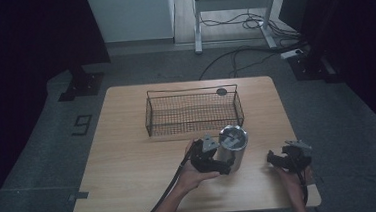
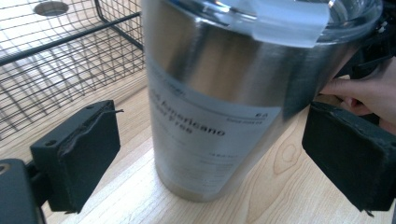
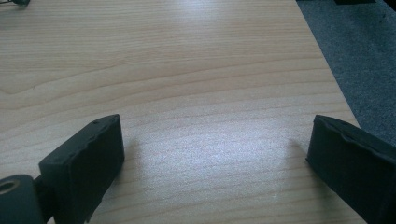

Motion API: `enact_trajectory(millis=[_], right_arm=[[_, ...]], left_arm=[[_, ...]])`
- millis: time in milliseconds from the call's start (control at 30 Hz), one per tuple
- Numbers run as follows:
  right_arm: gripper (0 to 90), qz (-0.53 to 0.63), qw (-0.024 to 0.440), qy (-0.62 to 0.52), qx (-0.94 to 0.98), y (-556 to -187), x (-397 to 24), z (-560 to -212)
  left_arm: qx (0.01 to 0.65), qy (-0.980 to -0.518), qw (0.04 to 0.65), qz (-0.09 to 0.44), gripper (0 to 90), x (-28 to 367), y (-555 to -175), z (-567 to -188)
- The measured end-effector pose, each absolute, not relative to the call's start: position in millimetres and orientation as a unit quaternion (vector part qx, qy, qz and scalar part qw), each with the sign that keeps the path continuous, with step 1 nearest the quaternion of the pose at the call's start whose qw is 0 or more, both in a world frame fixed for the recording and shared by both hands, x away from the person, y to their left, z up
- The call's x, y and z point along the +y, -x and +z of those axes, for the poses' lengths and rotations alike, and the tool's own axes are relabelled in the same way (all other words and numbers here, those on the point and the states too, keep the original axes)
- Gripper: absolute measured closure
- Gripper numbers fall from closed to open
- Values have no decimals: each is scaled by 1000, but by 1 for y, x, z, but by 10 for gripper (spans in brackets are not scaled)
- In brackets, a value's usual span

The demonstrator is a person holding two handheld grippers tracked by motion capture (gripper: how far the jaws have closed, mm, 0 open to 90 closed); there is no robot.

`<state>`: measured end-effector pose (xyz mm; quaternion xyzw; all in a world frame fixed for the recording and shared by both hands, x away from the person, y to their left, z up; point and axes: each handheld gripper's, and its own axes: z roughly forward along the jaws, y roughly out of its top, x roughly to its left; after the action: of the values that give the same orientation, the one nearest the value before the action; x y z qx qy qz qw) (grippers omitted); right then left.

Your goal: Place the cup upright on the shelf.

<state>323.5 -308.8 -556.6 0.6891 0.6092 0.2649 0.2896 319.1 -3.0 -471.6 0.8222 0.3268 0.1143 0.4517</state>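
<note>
Tumbler: a stainless steel tumbler (image 1: 232, 148) with a clear lid and a printed label is seen standing upright on the wooden table (image 1: 129, 160), just in front of the wire basket (image 1: 194, 110).
Left gripper: the left gripper (image 2: 210, 154) is held spread wide, with one jaw on either side of the tumbler's lower body; gaps are visible on both sides, so nothing is grasped yet.
Right gripper: the right gripper (image 3: 215, 158) is likewise released, resting low over bare wood near the table's right edge, well apart from the tumbler.
Step judged: a side grasp on the tumbler is probably being lined up.
Risk of slipping: the polished, tapered wall could slide through the pads if the jaws are closed too low or too lightly.
Risk of tipping: the tumbler could be knocked over if one jaw meets it before the other.
Risk at basket: the basket's front rim could be struck if the tumbler is lifted too little.
</note>
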Motion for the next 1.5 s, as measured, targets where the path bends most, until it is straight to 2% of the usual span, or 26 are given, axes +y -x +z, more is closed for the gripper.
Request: enact_trajectory(millis=[333,867,1500], right_arm=[[43,265,290,-689,608,-323,-309,-557],[45,264,291,-691,606,-323,-309,-556],[47,264,291,-692,605,-323,-309,-556]], left_arm=[[310,-827,451,130,24,-24,-326,-476],[319,-817,460,137,14,-40,-335,-483],[293,-823,465,146,35,-35,-333,-483]])
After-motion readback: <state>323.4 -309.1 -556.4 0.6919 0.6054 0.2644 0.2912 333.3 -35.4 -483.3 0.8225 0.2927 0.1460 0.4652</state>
